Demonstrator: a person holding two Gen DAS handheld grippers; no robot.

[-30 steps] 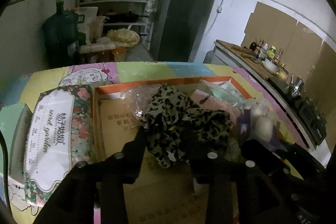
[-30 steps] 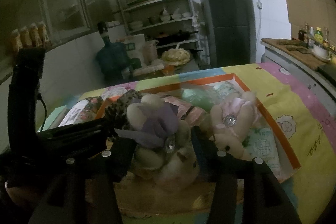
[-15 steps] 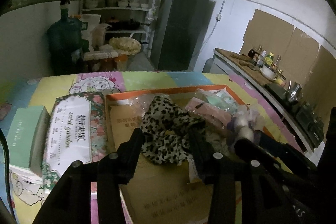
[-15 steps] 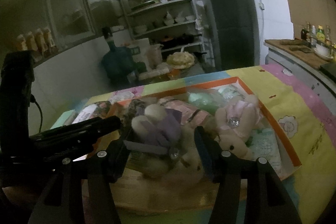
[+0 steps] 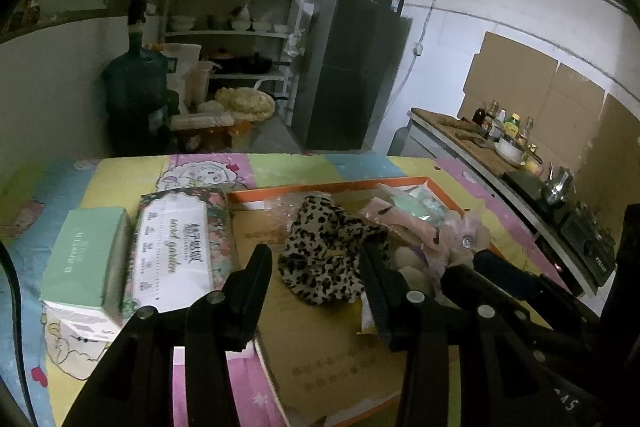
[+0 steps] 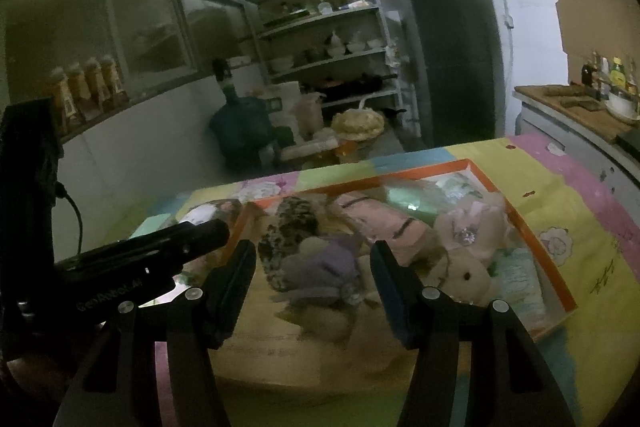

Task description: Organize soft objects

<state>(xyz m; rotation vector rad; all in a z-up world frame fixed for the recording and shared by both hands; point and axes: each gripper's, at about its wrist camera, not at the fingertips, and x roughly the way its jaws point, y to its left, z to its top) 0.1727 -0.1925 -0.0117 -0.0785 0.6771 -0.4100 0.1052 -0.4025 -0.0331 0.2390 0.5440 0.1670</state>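
Both grippers backed away, up from orange-rimmed cardboard tray (image 5: 328, 355). Left gripper (image 5: 316, 267) jaws open, empty; leopard-print fabric bundle (image 5: 328, 259) released at 12 o'clock. Right gripper (image 6: 312, 263) jaws open, empty; purple-dressed plush toy (image 6: 324, 263) lying in tray. Both items look placed.

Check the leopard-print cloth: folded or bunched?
Bunched. The leopard-print cloth lies crumpled in uneven folds inside the orange-rimmed box, with no flat edges or stacked layers.

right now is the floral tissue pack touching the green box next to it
Touching: the left wrist view shows the floral tissue pack lying flush against the green box, no cloth visible between them.
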